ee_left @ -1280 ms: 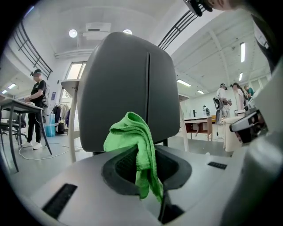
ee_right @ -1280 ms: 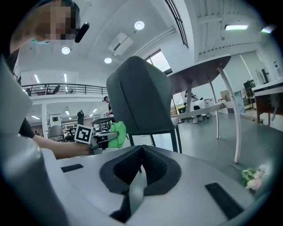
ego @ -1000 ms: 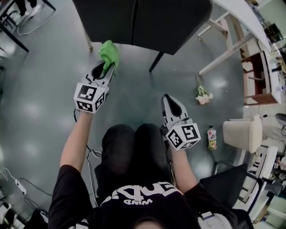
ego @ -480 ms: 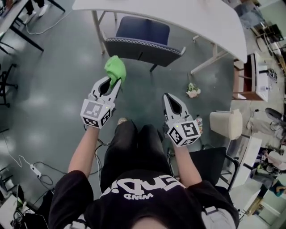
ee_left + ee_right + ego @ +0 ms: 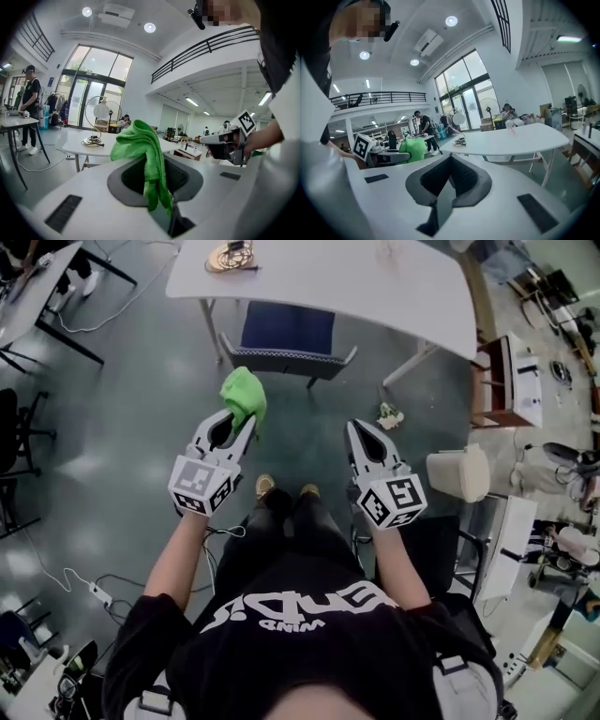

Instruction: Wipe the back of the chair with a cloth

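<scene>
On the floor ahead of the person, the blue-seated chair (image 5: 286, 330) is seen tucked under the white table (image 5: 394, 282). Its backrest (image 5: 281, 360) is turned toward the person and is not yet touched by anything. The green cloth (image 5: 244, 393) is clamped between the closed jaws of the left gripper (image 5: 241, 420). Most of it is bunched beyond the tips, with a tail hanging down between them, and it is held in the air short of the backrest. The jaws of the right gripper (image 5: 360, 428) are pressed together with nothing between them, and this gripper is held beside the left one, well apart from the chair. The step in hand is judged to be the approach to the backrest. For it to be done well, the bunched end should be brought to the top edge first, so that cloth and not the hard jaw tips meets the surface. Long strokes should then be drawn across the full width, with each pass set a little lower. The clamp should be kept firm, since friction could drag the cloth out of the jaws. Pressure should be kept moderate, because the chair may be pushed further under the table; it could be steadied with the empty right gripper.
</scene>
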Demonstrator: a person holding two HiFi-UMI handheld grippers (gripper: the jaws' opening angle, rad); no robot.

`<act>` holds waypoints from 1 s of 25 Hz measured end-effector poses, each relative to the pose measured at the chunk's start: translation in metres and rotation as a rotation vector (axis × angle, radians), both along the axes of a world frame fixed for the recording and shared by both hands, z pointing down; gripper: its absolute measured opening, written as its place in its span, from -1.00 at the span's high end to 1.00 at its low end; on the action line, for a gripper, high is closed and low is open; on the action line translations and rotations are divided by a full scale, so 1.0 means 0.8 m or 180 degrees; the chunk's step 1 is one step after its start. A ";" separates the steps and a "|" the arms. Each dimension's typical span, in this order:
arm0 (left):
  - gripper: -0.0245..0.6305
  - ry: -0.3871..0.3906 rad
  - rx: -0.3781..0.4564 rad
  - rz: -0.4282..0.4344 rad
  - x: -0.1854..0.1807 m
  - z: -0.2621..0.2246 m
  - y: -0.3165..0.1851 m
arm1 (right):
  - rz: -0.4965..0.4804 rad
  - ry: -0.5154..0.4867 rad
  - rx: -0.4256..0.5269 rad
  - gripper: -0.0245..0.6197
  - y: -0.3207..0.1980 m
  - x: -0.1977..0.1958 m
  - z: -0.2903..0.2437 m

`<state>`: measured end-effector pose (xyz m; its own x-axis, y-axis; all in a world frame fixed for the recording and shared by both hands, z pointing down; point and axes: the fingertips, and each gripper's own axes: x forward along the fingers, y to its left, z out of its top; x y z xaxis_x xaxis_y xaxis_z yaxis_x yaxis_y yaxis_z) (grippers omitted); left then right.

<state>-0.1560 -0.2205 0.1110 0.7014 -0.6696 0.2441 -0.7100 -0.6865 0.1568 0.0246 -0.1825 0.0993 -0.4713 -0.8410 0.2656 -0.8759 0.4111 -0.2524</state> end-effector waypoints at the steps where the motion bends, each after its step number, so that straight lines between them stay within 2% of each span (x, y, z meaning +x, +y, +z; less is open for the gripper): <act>1: 0.71 0.0018 0.0015 0.0015 0.006 -0.012 0.001 | -0.0009 0.0009 0.0037 0.93 0.001 0.004 -0.011; 8: 0.71 0.0142 -0.0005 -0.0037 0.040 -0.069 0.020 | -0.0056 0.0005 0.0193 0.93 0.007 0.040 -0.044; 12: 0.71 0.0190 0.0127 -0.0153 0.048 -0.084 0.031 | -0.0054 0.0025 0.0282 0.93 0.015 0.056 -0.040; 19: 0.71 0.0265 0.0336 -0.0232 0.054 -0.077 0.039 | 0.0016 -0.0075 0.0360 0.93 0.018 0.057 -0.027; 25: 0.71 0.0333 0.0369 -0.0307 0.049 -0.055 0.041 | -0.0002 -0.0042 0.0435 0.93 0.003 0.046 -0.017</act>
<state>-0.1171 -0.1876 0.0670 0.6502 -0.7543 0.0905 -0.7573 -0.6339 0.1571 0.0613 -0.1799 0.0853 -0.4745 -0.8687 0.1423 -0.8726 0.4430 -0.2055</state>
